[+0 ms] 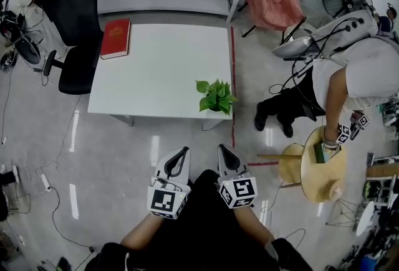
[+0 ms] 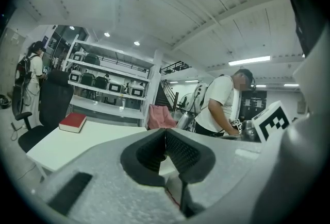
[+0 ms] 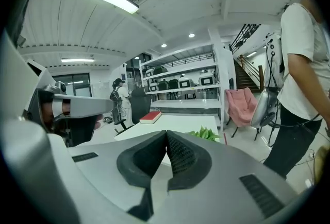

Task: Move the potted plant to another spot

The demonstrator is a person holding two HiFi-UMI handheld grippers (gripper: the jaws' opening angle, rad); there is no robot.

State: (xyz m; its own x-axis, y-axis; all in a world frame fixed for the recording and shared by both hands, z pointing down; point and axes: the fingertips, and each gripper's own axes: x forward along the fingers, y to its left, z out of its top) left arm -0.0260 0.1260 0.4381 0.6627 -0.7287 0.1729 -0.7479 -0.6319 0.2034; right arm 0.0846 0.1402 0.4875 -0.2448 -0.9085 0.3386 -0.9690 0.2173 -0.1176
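The plant [image 1: 216, 96] stands upright at the near right corner of the desk [image 1: 156, 64], just beside the edge and well apart from the red book [image 1: 116, 38] at the far left corner. The left gripper [image 1: 183, 151] and right gripper [image 1: 222, 149] are held side by side, low in front of the person and short of the desk, tips toward it. This appears to be a ready position before any approach. On each gripper the fingers [image 2: 181, 153] are pressed together with nothing between them. The right gripper view shows the plant just above its fingers, so this gripper is judged the better aimed. The fingers must part before a grasp. Leaves hide most of the pot, so the grip point needs a lower approach.
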